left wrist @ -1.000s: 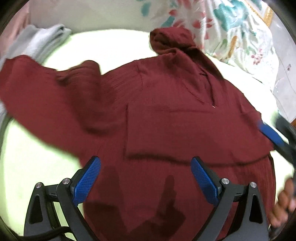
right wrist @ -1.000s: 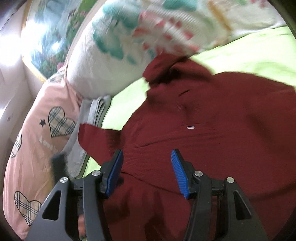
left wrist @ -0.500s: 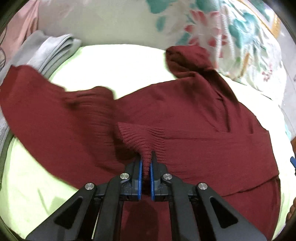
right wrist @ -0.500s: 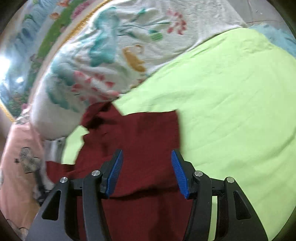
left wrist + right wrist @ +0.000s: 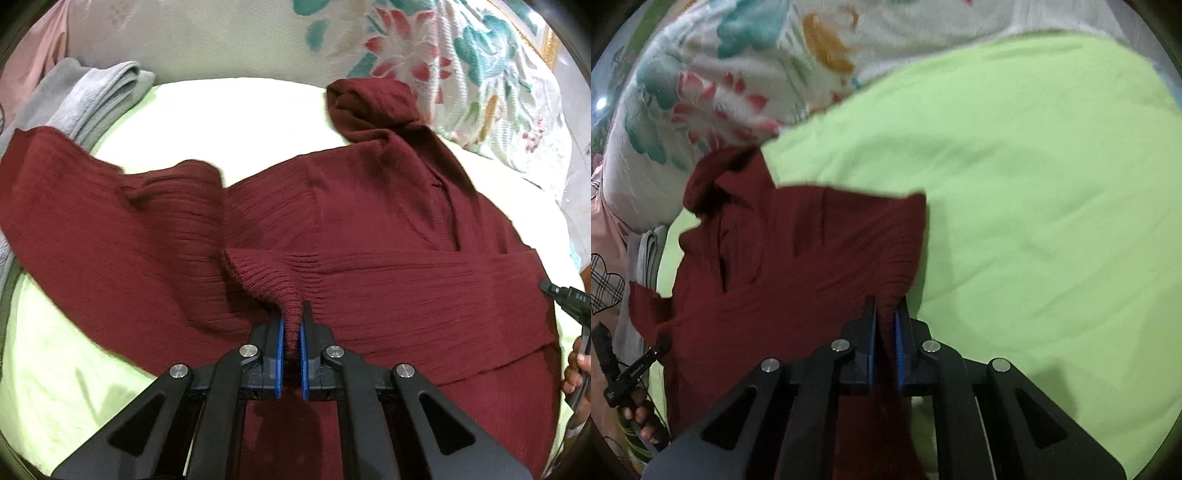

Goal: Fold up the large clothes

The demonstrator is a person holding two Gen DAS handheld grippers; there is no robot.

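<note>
Left wrist: both tongs clamped on the maroon sweater (image 5: 369, 229), mid-fold on the green sheet (image 5: 240, 110).
Left gripper (image 5: 290, 332) pinches a ribbed cuff over the body; grey towel (image 5: 92, 92) beside. Right wrist: right gripper (image 5: 885, 332) bites the side edge; likely next, carry both inward and lay flat.

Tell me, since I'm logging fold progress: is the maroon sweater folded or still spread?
Partly folded: maroon sweater has one sleeve across its body, the other sleeve spread out.

Bedroom: green bedsheet (image 5: 1034, 184), floral pillow (image 5: 443, 66).
</note>
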